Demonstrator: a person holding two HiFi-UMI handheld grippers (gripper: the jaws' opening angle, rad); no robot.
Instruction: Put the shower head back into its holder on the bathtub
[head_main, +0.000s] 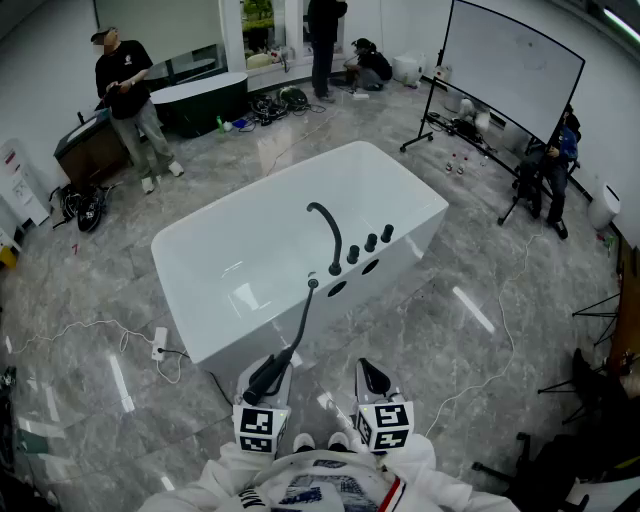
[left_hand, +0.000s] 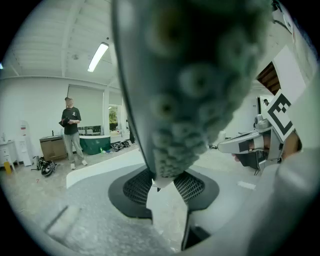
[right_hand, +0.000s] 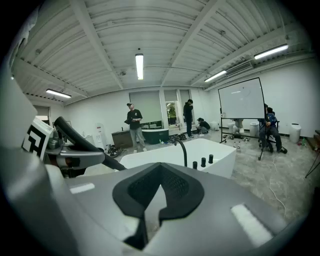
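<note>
The white bathtub (head_main: 240, 290) stands ahead of me, with a black curved faucet (head_main: 326, 228) and three black knobs (head_main: 370, 243) on its near rim. A black hose (head_main: 303, 320) runs from that rim down to the black shower head (head_main: 258, 388). My left gripper (head_main: 275, 368) is shut on the shower head, below the tub's near side. In the left gripper view its nozzle face (left_hand: 200, 75) fills the upper picture above the jaws (left_hand: 167, 185). My right gripper (head_main: 372, 378) hangs beside it, shut and empty (right_hand: 160, 190). The holder itself I cannot make out.
A power strip (head_main: 160, 341) and cables lie on the marble floor left of the tub. A whiteboard on a stand (head_main: 510, 65) is at the back right, a dark tub (head_main: 200, 100) at the back left. Several people stand or sit around the room's edges.
</note>
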